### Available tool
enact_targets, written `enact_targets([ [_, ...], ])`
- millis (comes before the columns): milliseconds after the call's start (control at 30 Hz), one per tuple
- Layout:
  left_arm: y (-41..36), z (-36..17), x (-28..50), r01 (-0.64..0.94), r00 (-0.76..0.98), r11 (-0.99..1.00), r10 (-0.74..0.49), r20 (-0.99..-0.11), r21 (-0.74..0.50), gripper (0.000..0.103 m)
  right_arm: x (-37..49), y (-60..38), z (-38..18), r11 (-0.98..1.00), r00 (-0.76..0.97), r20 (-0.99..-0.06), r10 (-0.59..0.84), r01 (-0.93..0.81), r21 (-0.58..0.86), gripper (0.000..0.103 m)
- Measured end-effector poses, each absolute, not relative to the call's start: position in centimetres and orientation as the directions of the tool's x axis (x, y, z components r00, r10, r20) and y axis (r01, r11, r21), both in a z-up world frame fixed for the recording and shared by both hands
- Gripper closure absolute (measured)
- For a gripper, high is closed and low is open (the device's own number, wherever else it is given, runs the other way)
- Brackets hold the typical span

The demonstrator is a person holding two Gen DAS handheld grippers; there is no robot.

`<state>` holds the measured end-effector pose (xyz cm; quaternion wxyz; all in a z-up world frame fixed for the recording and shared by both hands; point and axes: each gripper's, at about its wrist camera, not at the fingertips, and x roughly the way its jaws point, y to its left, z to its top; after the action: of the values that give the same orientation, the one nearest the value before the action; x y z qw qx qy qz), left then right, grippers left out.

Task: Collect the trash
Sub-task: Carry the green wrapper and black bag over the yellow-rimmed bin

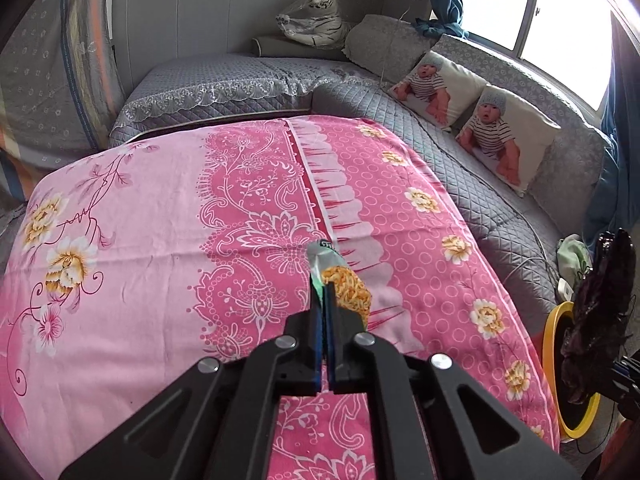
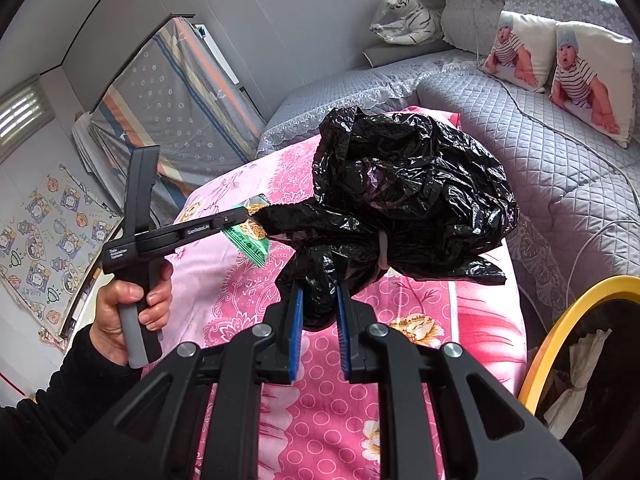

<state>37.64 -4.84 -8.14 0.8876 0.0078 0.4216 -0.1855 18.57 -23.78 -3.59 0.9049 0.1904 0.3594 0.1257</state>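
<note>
Green noodle wrapper [image 1: 338,280] clamped in my left claw [image 1: 325,300], lifted clear of the pink table [image 1: 160,208]. My right claw [image 2: 320,300] pinches the black bag [image 2: 408,200], bunched so contents stay hidden. Wrapper still needs dropping in; yellow-rimmed bin [image 2: 560,320] beyond holds pale scraps.

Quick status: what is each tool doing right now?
Left tool: closed on the green snack wrapper.
Right tool: closed on the black trash bag.

A pink floral cloth [image 1: 160,200] covers the worktop; beyond it a grey quilted corner sofa [image 1: 460,152] sits under a bright window [image 1: 560,20] and pale panelled wall [image 1: 200,8].
</note>
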Motion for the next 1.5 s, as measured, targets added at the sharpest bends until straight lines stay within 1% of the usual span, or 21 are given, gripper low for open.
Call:
enact_targets([
  [167,-5.6,-5.6,34.7,0.356,0.613,0.926,-0.33,-0.718,-0.122,0.102,17.2,-24.5,-3.0,0.901,0.725,-0.595,0.347,-0.082,0.426,0.089],
  [400,-9.3,-2.7,30.3,0.419,0.65,0.905,-0.351,-0.674,-0.068,0.102,14.4,-26.9,-1.8,0.907,0.768,-0.566,0.299,-0.045,0.419,0.089],
  [733,-16.8,-0.4,24.4,0.571,0.628,0.82,-0.467,-0.622,-0.04,0.102,9.8,-33.8,-1.8,0.905,0.817,-0.554,0.162,0.101,0.413,0.089],
  [933,-22.0,-0.1,21.8,0.642,0.614,0.767,-0.514,-0.599,0.0,0.102,6.9,-37.6,-2.9,0.892,0.824,-0.563,0.072,0.199,0.405,0.089],
  [1233,-29.2,-1.4,19.4,0.714,0.581,0.698,-0.552,-0.598,0.049,0.102,3.2,-43.8,-6.3,0.839,0.789,-0.614,-0.039,0.359,0.408,0.089],
  [1500,-33.9,-2.8,17.6,0.761,0.546,0.646,-0.58,-0.605,0.067,0.102,1.3,-46.5,-9.6,0.797,0.751,-0.658,-0.057,0.432,0.423,0.089],
])
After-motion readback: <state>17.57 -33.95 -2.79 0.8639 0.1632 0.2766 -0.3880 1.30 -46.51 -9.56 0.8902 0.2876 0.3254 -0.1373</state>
